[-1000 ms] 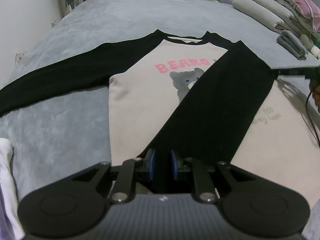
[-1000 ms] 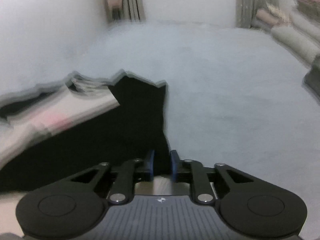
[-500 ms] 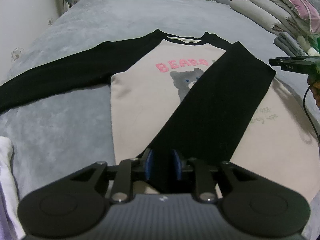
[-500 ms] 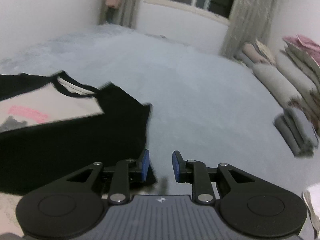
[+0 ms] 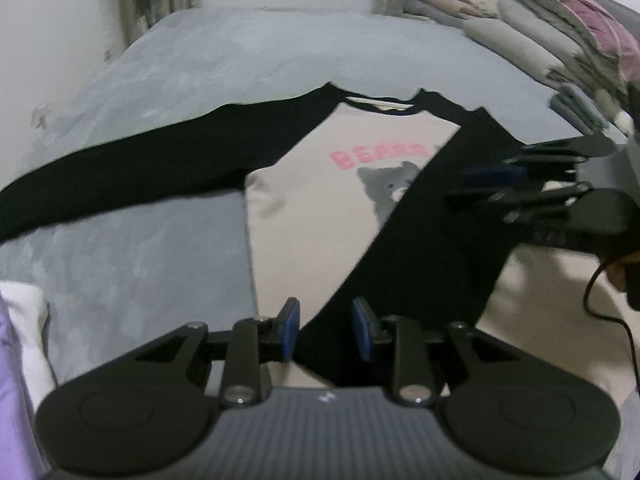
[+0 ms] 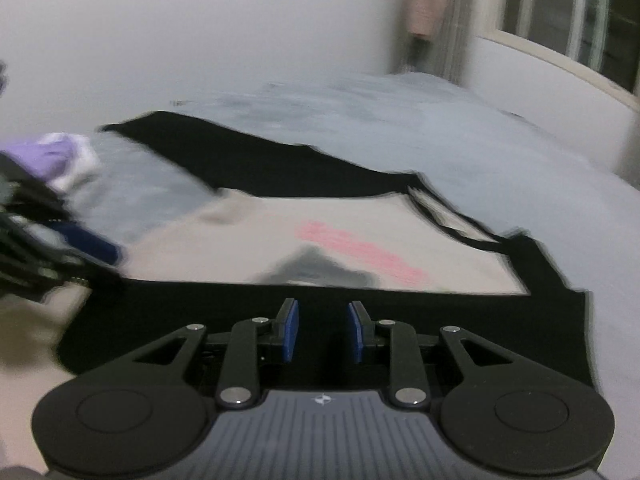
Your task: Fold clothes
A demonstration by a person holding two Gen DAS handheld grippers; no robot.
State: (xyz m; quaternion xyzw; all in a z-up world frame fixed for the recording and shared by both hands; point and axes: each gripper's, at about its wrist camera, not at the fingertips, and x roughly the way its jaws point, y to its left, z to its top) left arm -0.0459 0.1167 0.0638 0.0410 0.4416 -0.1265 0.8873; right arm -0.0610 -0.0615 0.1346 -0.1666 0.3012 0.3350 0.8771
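Shirt (image 5: 304, 200) sleeve lies between left fingers (image 5: 289, 326).

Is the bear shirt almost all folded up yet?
Not yet. One black sleeve already lies folded across the bear shirt. Both tools, left and right, are open and hold nothing. The other sleeve is stretched out on the bed, and the body is unfolded.

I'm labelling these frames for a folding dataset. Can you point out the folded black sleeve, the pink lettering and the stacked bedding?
folded black sleeve (image 5: 424, 240): left wrist view, middle of the sleeve lying across the shirt.
pink lettering (image 5: 376, 156): left wrist view, centre of the word.
stacked bedding (image 5: 560, 36): left wrist view, middle of the pile.
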